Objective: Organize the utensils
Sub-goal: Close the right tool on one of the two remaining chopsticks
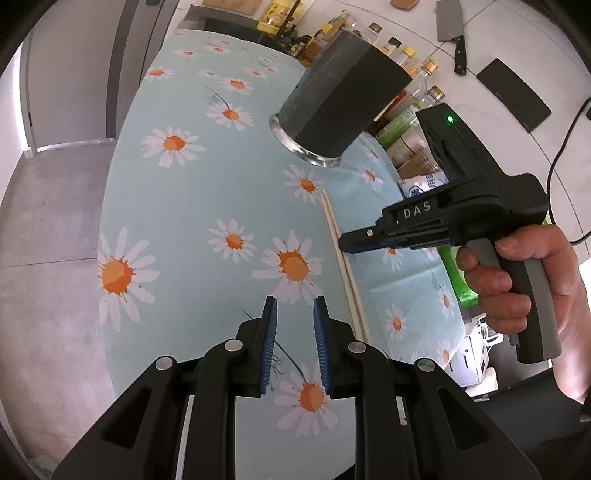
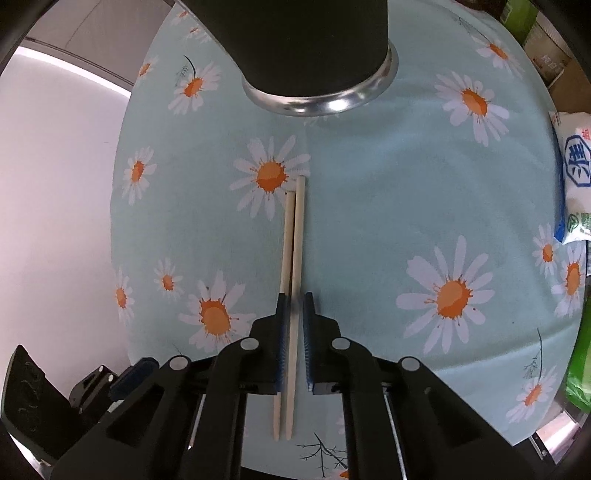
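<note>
Tabletop (image 2: pixel 406 177) covered by a pale blue cloth printed with daisies. Pair of light wooden chopsticks (image 2: pixel 291 258) lying side by side on the cloth, just in front of a dark utensil holder (image 1: pixel 340 99) with a shiny metal base rim. Right claw (image 2: pixel 294 321), pointing steeply down, jaws narrow and straddling the chopsticks, both sticks between the blue pads (image 2: pixel 280 332); whether the pads press on the wood cannot be told. A hand (image 1: pixel 524 280) grips its handle in the left wrist view. Left claw (image 1: pixel 294 328) hovering over bare cloth just beside the chopsticks, jaws a narrow gap apart with nothing between them. Bottles (image 1: pixel 406 59) along the tabletop's far edge; cleaver (image 1: pixel 452 33) on the white wall behind
</note>
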A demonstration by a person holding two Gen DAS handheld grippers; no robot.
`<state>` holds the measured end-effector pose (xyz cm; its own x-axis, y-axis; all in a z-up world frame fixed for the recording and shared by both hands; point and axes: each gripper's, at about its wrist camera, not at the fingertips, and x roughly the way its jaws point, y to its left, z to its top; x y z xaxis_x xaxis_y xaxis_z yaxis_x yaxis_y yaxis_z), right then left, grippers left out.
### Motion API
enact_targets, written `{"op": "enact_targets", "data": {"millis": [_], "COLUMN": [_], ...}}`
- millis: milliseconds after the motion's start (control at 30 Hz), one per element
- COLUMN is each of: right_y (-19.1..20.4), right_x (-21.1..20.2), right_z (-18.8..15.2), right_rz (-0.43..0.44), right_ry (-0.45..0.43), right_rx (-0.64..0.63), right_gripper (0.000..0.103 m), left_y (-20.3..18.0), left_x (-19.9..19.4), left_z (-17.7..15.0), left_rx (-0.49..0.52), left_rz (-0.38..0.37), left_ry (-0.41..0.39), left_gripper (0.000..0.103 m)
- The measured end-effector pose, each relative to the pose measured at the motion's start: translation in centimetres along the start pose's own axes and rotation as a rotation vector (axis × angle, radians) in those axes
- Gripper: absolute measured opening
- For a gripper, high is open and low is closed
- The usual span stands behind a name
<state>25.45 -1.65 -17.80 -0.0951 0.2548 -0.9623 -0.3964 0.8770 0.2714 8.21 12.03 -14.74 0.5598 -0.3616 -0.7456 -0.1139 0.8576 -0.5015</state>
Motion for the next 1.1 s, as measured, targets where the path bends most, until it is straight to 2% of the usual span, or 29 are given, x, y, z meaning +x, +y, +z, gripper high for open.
{"op": "enact_targets", "data": {"millis": [267,600,733,1000,1100], "right_y": [0.7,3.6,5.2,6.7,6.3], "right_x": [0.4,1.6,2.0,2.5,2.2], "right_z": [0.9,1.7,1.7,1.6,1.4], "right_rz": [-0.045,-0.130,-0.175,-0.195,-0.144], "right_ry": [0.009,0.016,0.009,0.010,0.008], "right_rx": [0.005,0.029,-0.004,-0.036,-0.026], "right_gripper": [0.009,0.007,0.008,0.005,0.005], "left_y": [0.2,0.1,0.2,-0.5,-1.1], "left_x": [0.5,1.2,1.6,2.3,2.7], "left_z": [0.7,1.0,1.3,1.6,1.6], "left_rx": [0.010,0.008,-0.004,-0.027,-0.028], "left_rz": [-0.023,-0.015,-0.015,0.009,0.030], "left_ry": [0.013,0.031,0.026,0.012,0.012], "left_gripper": [0.019,0.019,0.019,0.019,0.019]}}
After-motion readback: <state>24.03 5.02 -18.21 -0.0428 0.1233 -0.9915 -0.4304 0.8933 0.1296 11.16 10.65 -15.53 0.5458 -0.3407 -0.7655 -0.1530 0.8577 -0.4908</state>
